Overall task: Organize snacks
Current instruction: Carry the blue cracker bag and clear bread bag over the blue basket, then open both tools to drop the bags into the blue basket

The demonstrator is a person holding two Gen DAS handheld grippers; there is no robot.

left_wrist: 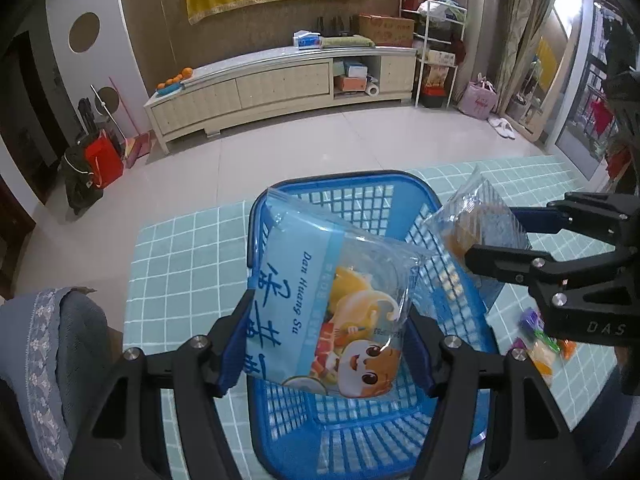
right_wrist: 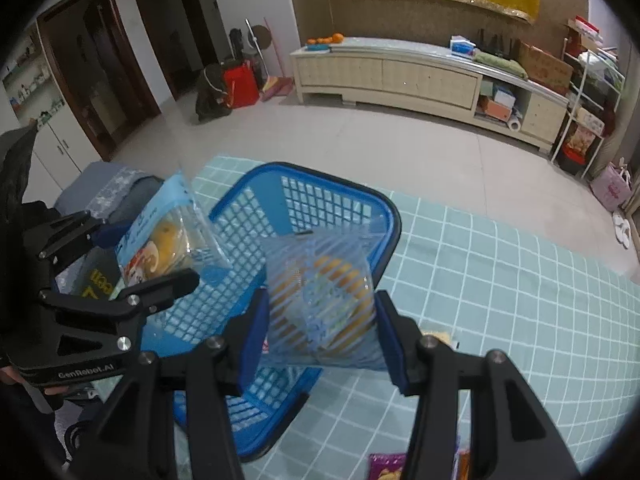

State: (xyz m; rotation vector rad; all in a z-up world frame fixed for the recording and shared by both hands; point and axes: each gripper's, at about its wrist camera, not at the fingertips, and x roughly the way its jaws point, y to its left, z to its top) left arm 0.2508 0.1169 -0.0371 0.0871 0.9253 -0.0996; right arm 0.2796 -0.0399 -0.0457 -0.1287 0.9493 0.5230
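Both pairs of jaws were pinching snack packets over a basket. Nearest the left wrist camera, the left gripper, black with blue pads, clamped a light blue plastic cake packet printed with a cartoon child by its two side edges. That packet hung tilted above the open mouth of the blue plastic lattice basket, its lower end already below the rim line.

To the right in that view, the right gripper held a clear striped plastic packet with golden biscuits inside above the basket's right rim. From the right wrist camera, the right gripper squeezed the same packet at both sides, partly over the basket's near right corner, while the left gripper hung over the left rim with its packet.

The basket sat on a pale green checked tablecloth. A few small loose snacks in purple and orange wrappers lay on the cloth to the near right.

Judgement: the step was dropping both packets in. It would go best if the right packet were brought further inward past the rim before release, then each lowered and let go one at a time so neither caught the lattice wall or knocked the other out.

Beyond the table lay a pale tiled floor, and a long cream cabinet stood against the far wall.
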